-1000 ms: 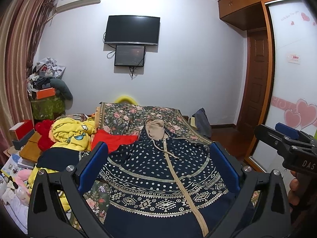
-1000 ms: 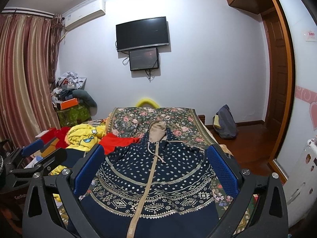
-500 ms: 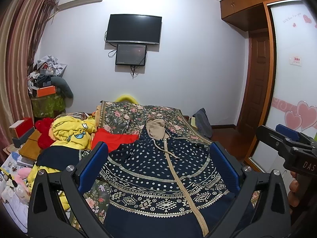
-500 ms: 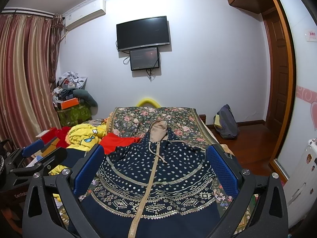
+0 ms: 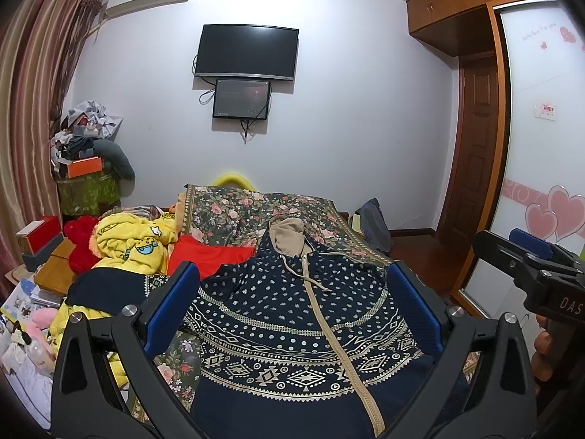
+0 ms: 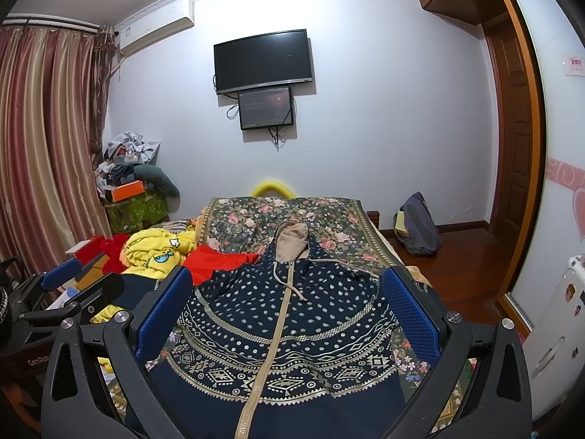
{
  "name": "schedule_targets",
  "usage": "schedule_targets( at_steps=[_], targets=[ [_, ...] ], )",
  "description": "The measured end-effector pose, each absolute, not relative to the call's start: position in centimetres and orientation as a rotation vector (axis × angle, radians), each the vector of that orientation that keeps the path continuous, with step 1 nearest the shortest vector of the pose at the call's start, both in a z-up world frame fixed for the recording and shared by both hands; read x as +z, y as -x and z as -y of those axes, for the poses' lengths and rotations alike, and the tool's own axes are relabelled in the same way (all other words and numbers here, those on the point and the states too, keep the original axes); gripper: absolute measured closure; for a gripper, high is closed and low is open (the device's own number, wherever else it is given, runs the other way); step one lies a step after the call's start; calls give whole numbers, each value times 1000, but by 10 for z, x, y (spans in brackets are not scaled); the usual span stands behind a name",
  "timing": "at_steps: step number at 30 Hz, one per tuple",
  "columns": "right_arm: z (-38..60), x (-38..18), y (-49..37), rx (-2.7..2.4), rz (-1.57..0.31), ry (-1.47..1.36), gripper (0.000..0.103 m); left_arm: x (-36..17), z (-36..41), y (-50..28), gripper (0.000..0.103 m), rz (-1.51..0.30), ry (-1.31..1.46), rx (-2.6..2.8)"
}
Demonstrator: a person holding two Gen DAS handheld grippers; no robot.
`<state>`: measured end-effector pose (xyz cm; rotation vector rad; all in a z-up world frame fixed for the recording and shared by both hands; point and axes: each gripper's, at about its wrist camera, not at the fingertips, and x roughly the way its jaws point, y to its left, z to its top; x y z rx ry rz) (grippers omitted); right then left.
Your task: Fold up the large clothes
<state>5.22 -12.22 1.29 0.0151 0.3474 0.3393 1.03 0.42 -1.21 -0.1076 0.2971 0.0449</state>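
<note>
Right wrist: navy patterned hoodie (image 6: 278,329) lies flat, zipped.

A navy patterned hoodie (image 6: 278,333) lies spread front-up on the floral bedspread (image 6: 278,216), its tan hood (image 6: 290,241) toward the wall. The right gripper (image 6: 287,314) hangs above the hoodie, jaws wide apart. Yellow clothes (image 6: 157,252) lie left of the hoodie.

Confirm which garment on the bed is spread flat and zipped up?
The navy patterned hoodie, with tan zipper and hood lining, lies spread flat in front. The yellow cartoon garment and the red one are crumpled at left.
</note>
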Motion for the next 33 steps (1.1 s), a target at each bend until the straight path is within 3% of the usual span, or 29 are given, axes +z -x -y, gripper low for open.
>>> schedule_targets(
  at_steps=[19,33],
  targets=[
    [106,8,-93,345,-394,1,0,-14,-36,-48,0,-317,111,74],
    [67,-6,-188,383,-456,53,0,-46,-169,-136,0,-441,224,299]
  ],
)
